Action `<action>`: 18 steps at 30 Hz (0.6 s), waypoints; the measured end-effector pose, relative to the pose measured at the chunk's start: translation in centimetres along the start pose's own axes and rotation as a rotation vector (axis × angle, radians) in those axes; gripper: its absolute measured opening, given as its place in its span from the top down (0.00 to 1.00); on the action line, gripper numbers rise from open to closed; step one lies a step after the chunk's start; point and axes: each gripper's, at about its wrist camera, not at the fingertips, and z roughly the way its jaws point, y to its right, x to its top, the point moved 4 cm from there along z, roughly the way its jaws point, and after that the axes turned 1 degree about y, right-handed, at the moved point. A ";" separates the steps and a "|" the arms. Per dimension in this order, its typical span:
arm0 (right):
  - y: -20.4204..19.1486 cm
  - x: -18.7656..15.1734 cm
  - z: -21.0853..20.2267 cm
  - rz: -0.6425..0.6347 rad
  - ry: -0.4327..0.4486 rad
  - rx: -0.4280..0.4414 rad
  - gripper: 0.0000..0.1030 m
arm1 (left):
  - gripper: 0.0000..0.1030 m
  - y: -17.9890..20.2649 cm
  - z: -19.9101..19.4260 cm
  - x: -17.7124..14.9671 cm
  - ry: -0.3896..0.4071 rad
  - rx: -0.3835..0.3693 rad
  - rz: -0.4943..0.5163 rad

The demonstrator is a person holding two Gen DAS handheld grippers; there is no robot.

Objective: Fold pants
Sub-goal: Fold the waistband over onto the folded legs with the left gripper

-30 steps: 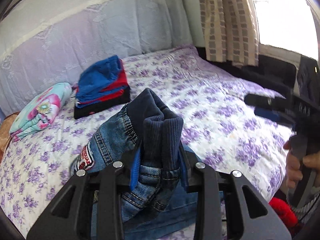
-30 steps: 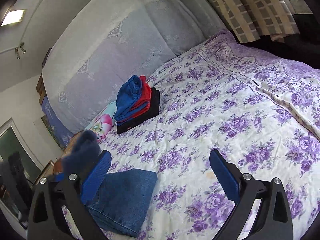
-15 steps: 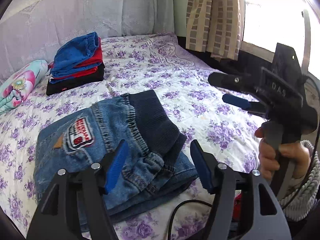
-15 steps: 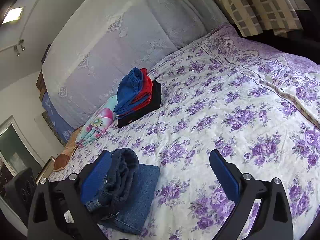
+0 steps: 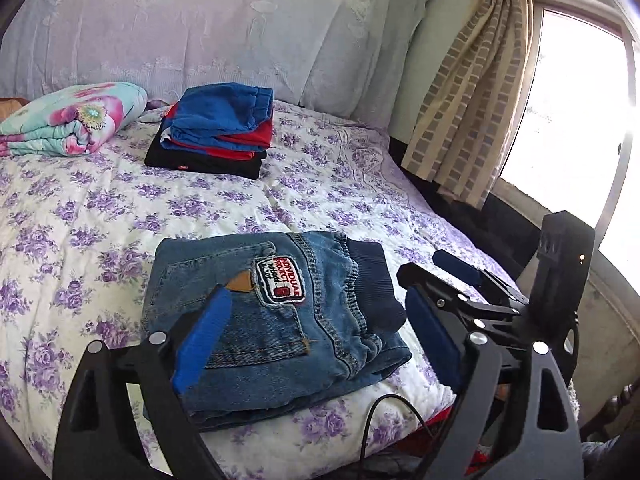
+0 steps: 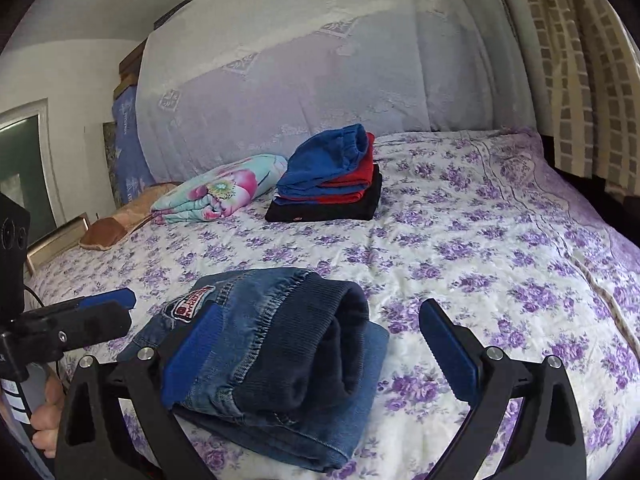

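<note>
The jeans [image 5: 272,328] lie folded in a thick bundle near the bed's front edge, patch up, dark ribbed waistband on top at the right. The left gripper [image 5: 316,336] and right gripper [image 6: 316,356] both hover over them, jaws wide, holding nothing. The bed [image 5: 80,216] wears a purple-flowered cover; farther back sit a stack of folded clothes [image 5: 216,132] and a rolled floral blanket [image 5: 76,120], checked curtains [image 5: 468,112] by the window.

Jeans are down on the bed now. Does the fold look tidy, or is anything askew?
Mostly tidy. The folded jeans lie flat, but the dark ribbed waistband bulges in a thick roll at one end, overhanging the layers beneath. Both grippers are open, holding nothing.
</note>
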 end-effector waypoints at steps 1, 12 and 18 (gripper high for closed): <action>-0.5 0.3 0.0 -0.026 0.005 -0.018 0.04 | 0.17 -0.6 0.0 0.1 -0.006 0.041 -0.003; 3.6 -6.5 4.8 -0.040 -0.268 -0.073 0.04 | 0.08 -3.7 5.4 -5.1 -0.142 0.301 0.125; 3.2 -5.4 3.5 0.000 -0.227 -0.046 0.04 | 0.08 -4.7 4.0 -4.7 -0.113 0.250 0.040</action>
